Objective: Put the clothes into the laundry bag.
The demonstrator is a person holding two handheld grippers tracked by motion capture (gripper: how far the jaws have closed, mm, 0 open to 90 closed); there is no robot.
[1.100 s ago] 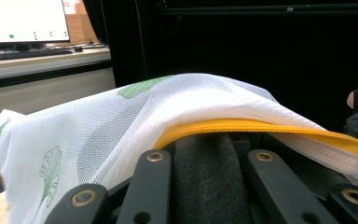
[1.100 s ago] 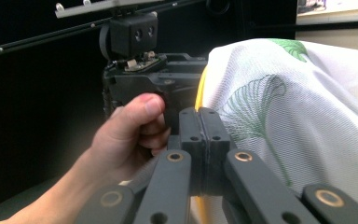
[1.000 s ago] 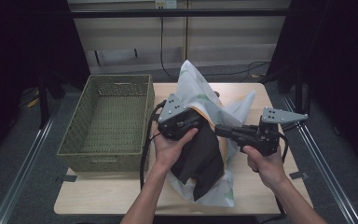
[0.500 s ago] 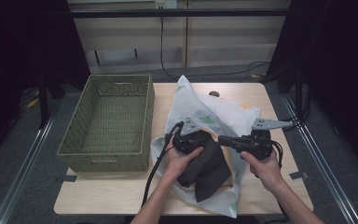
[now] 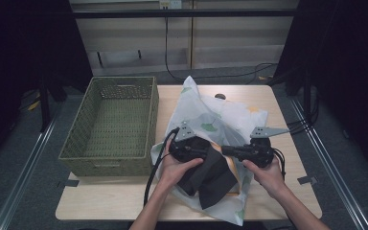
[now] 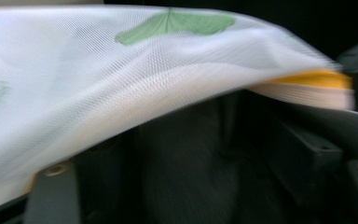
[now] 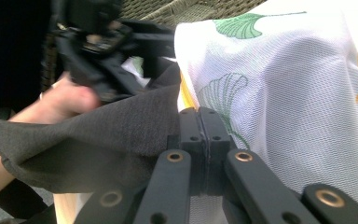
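Note:
A white mesh bag (image 5: 211,115) printed with green leaves lies on the table, with a dark grey garment (image 5: 211,179) spilling from its near opening. My left gripper (image 5: 205,154) sits at that opening. In the left gripper view its jaws have just been opening and stand apart, with the dark cloth (image 6: 191,163) loose between them and the mesh bag (image 6: 98,84) draped above. My right gripper (image 5: 224,150) points left toward it. In the right gripper view that gripper (image 7: 199,116) is shut on the bag's yellow-trimmed edge (image 7: 184,100), beside the garment (image 7: 98,140).
A green woven basket (image 5: 105,165) stands on the table's left half, close to the bag. Bare wooden tabletop (image 5: 287,191) shows at the near right and along the front edge. A small dark object (image 5: 219,97) lies near the far edge. Cables trail behind the table.
Both hands have come down, bringing the bag and the garment lower onto the table. The bag has flattened and spread out. My left gripper's jaws have parted around the dark cloth.

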